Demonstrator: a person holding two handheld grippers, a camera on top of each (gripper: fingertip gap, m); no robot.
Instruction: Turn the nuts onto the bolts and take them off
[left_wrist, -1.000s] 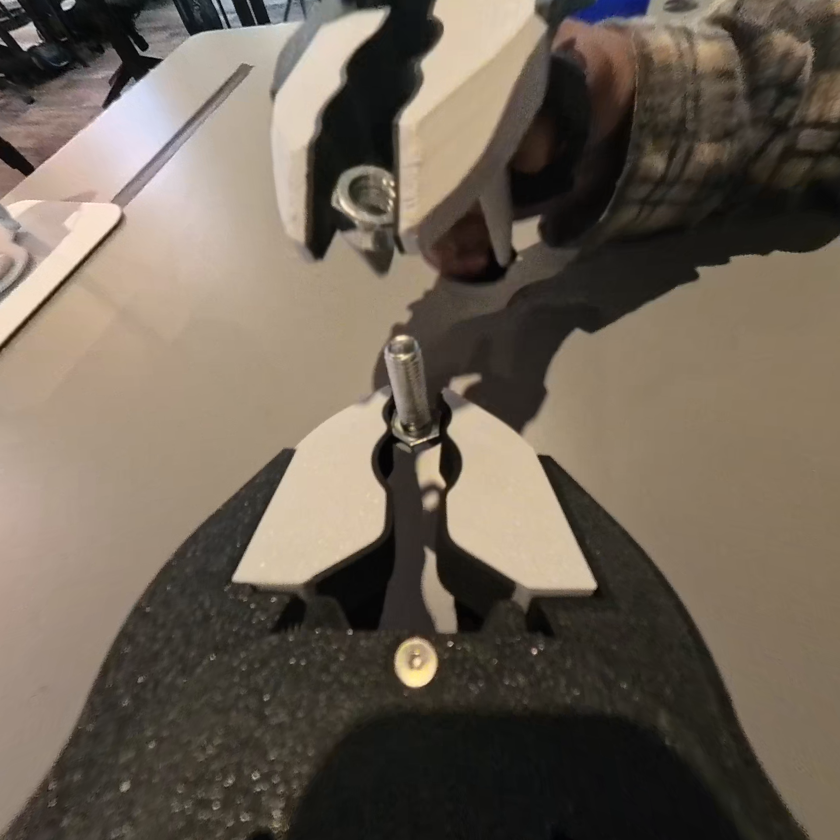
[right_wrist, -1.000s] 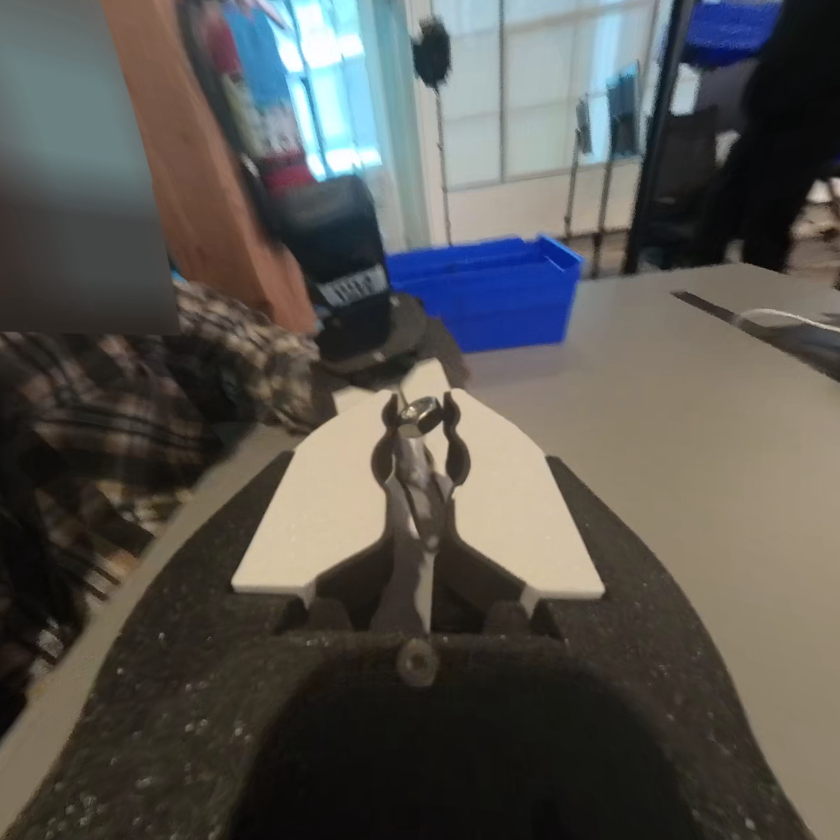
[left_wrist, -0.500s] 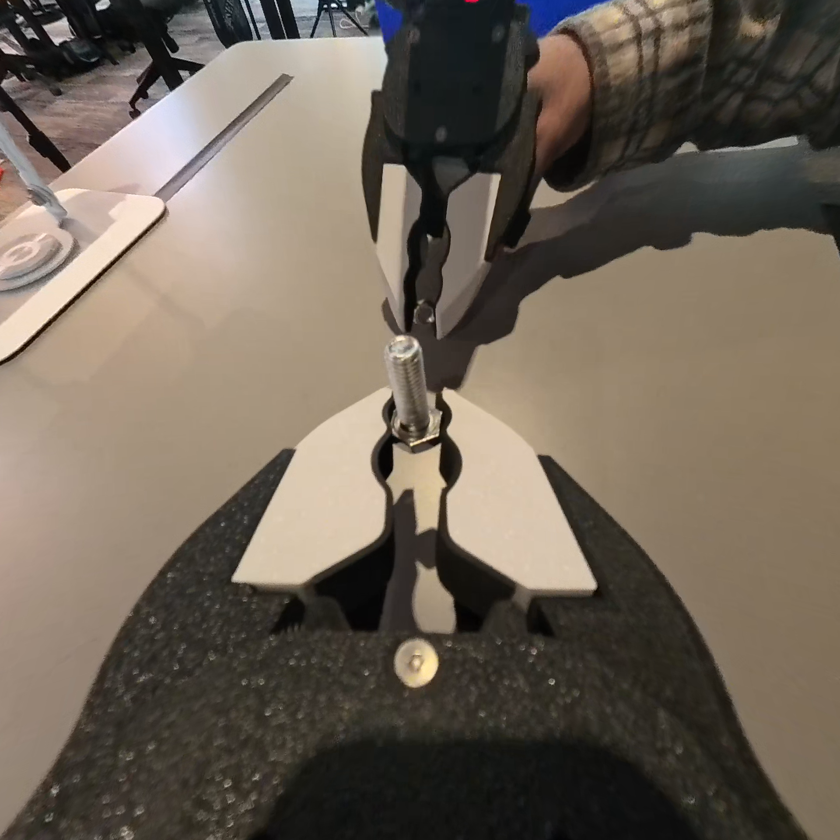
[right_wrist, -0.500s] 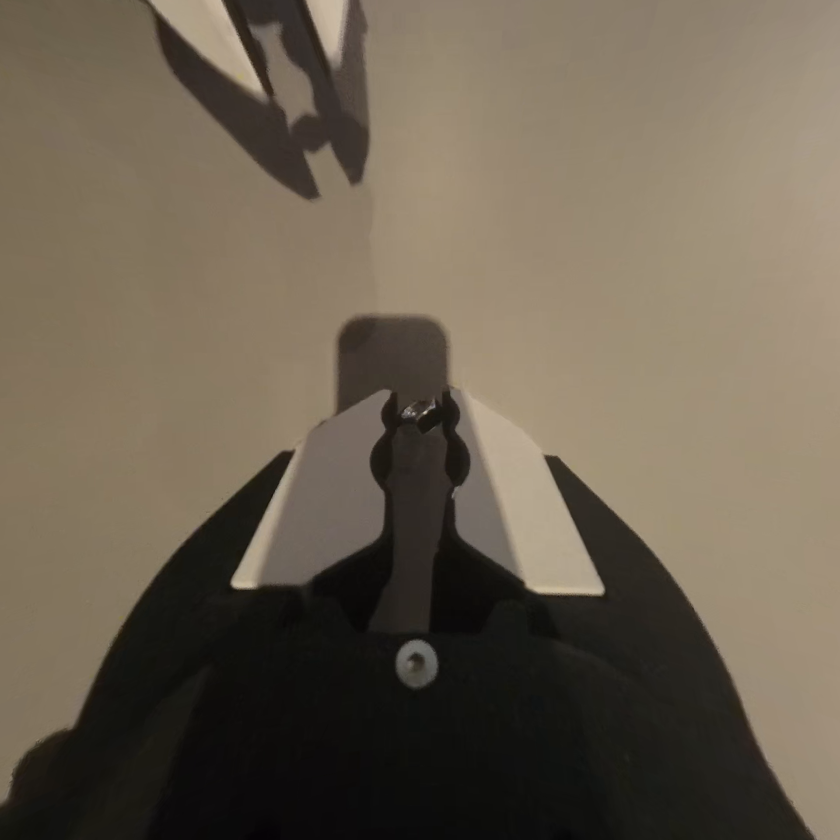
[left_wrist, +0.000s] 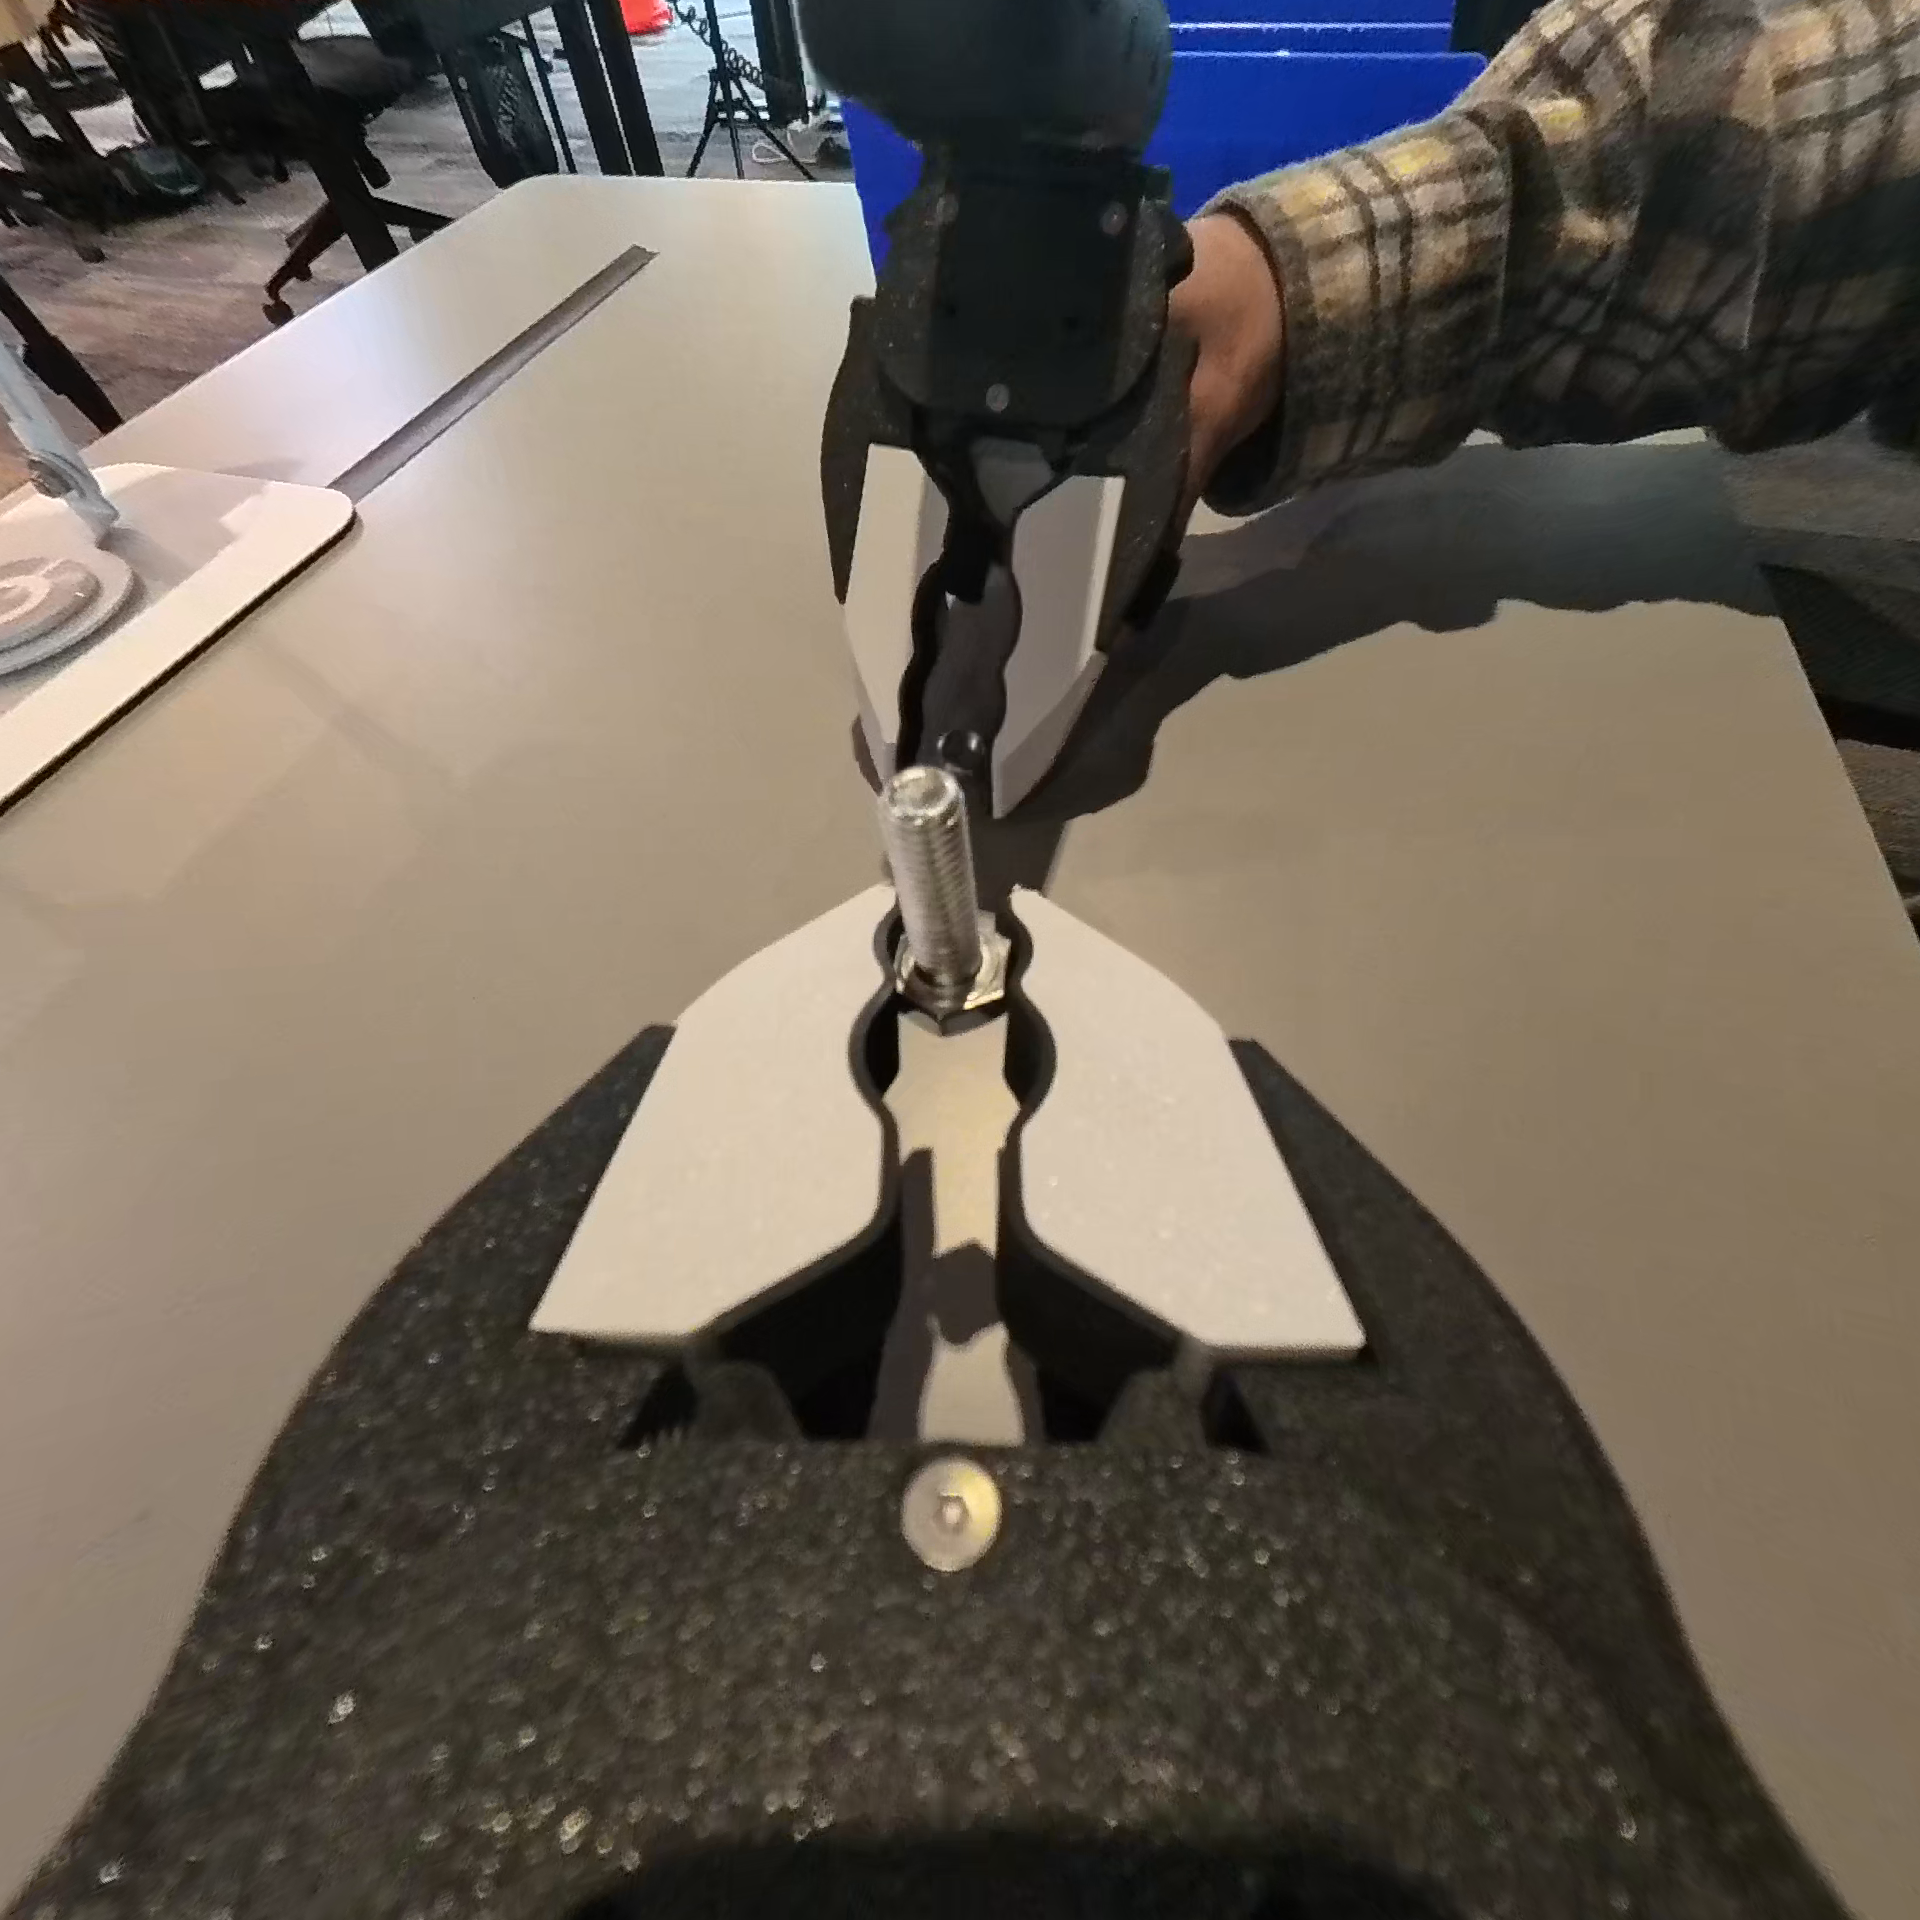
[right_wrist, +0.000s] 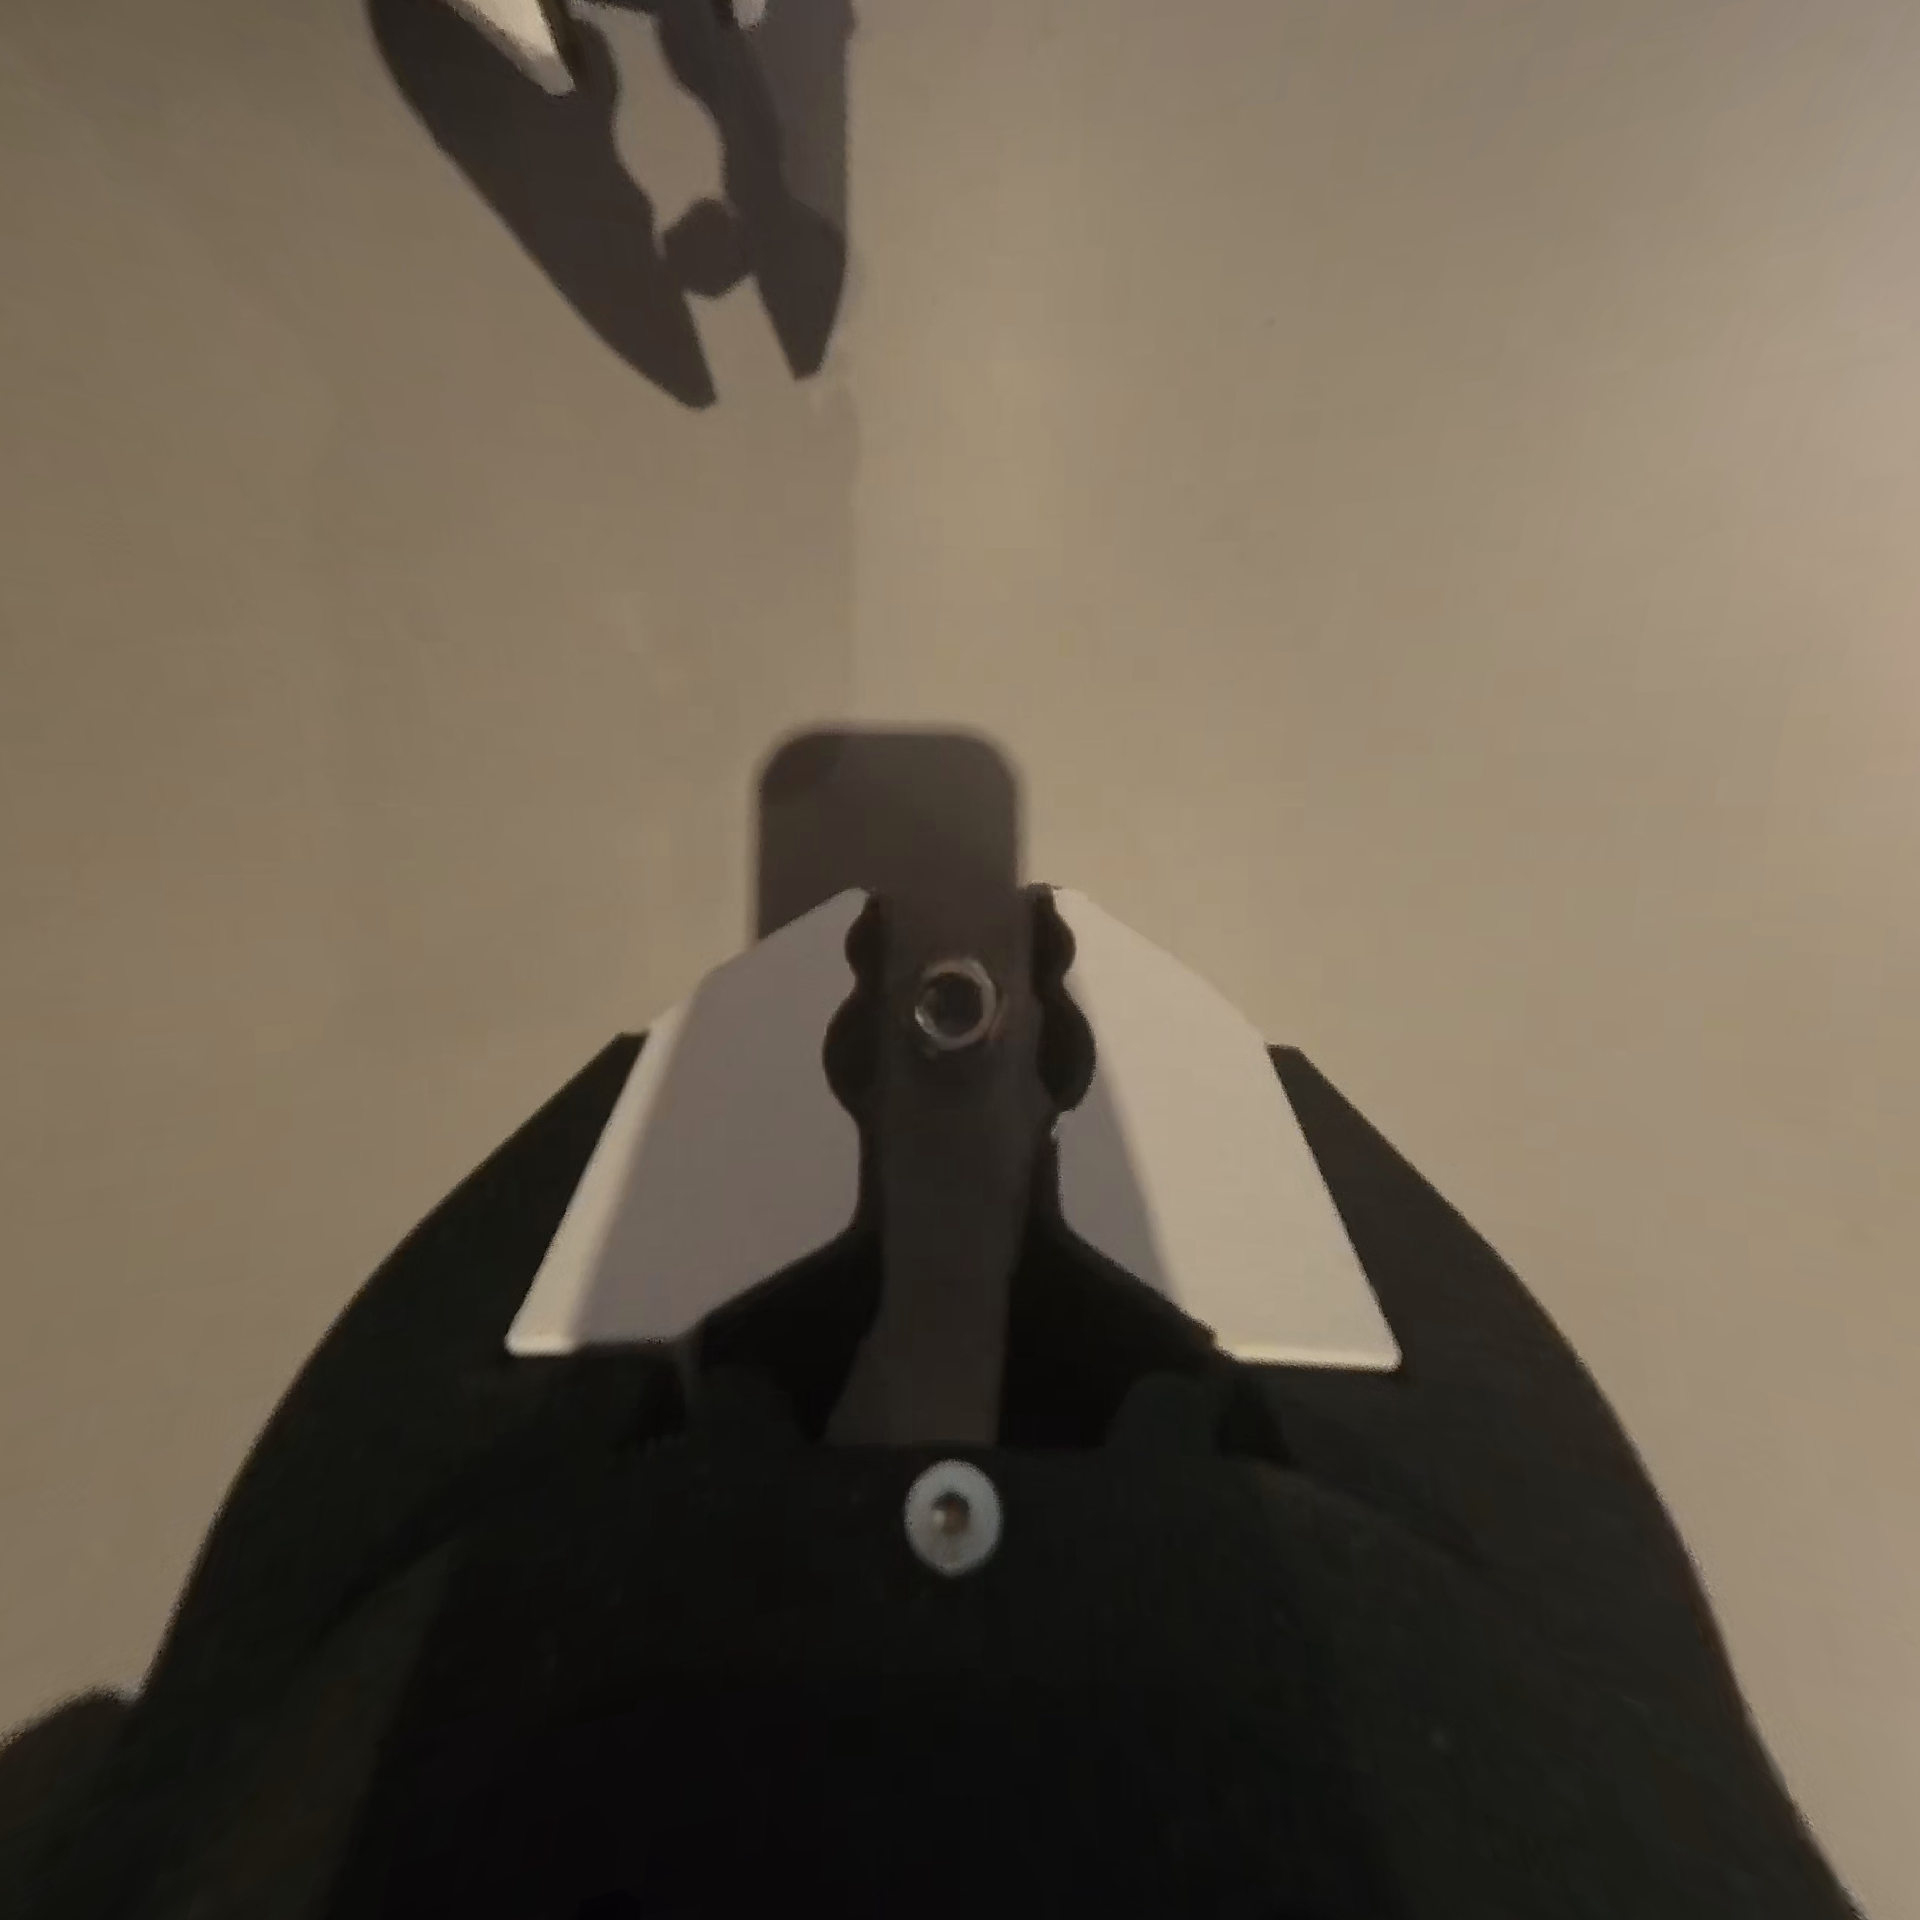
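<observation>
- Stand base: at the far left of the left wrist view we see a flat white board with rounded corners (left_wrist: 208, 561) on the matte grey table (left_wrist: 520, 727), carrying a round white foot.
- Our left gripper (left_wrist: 948, 935), white fingers on a grainy black body, is clenched on the hexagonal head of a threaded silver steel bolt (left_wrist: 928, 883), which stands upright between the tips.
- Our right gripper (left_wrist: 940, 774) points steeply down just beyond the bolt's top end. A hand (left_wrist: 1231, 332) in a plaid flannel sleeve (left_wrist: 1558, 239) holds it.
- In the right wrist view, that gripper (right_wrist: 954, 914) has its jaws spread apart, gripping nothing.
- A small silver hexagonal nut (right_wrist: 951, 1008) shows between the parted fingers, bore facing the camera. We cannot tell whether it lies on the table or on the bolt.
- Behind, at upper right, sits a blue plastic bin (left_wrist: 1299, 83).
</observation>
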